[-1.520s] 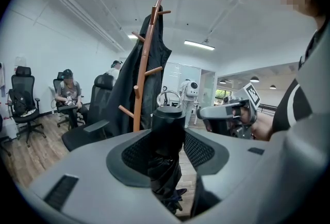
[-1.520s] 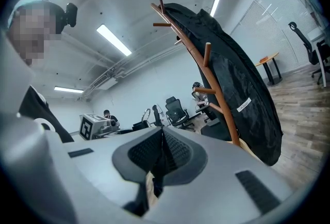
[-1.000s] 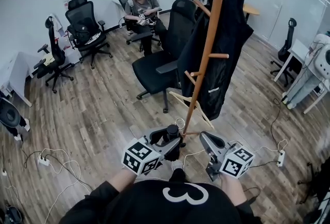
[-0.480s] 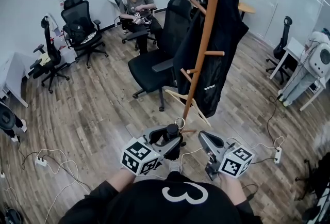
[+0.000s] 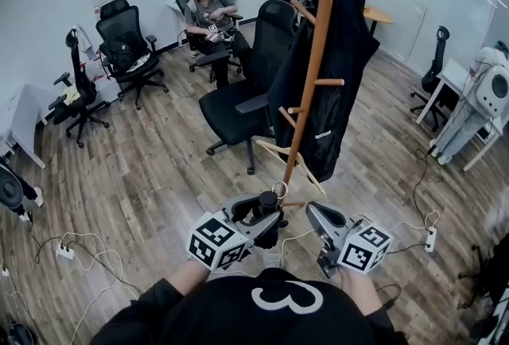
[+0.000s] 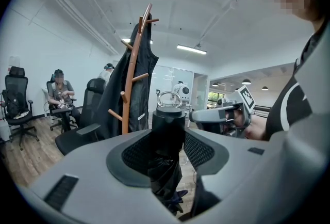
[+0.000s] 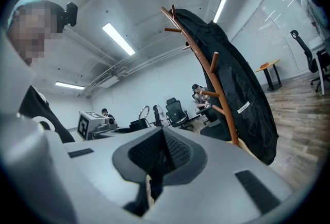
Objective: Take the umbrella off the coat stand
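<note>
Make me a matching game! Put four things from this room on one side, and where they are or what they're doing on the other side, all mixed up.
Things
1. folded black umbrella
2. long black coat
3. right gripper
4. white power strip

Places or states
A. lying on the wooden plank floor
B. hanging on the brown wooden coat stand
C. clamped in the left gripper
D. shut, holding nothing

Pairs: 1-C, 2-B, 3-D, 4-A

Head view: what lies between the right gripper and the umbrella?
Nothing solid: in the head view an open gap separates the right gripper from the umbrella, with wood floor and a white cable below.
</note>
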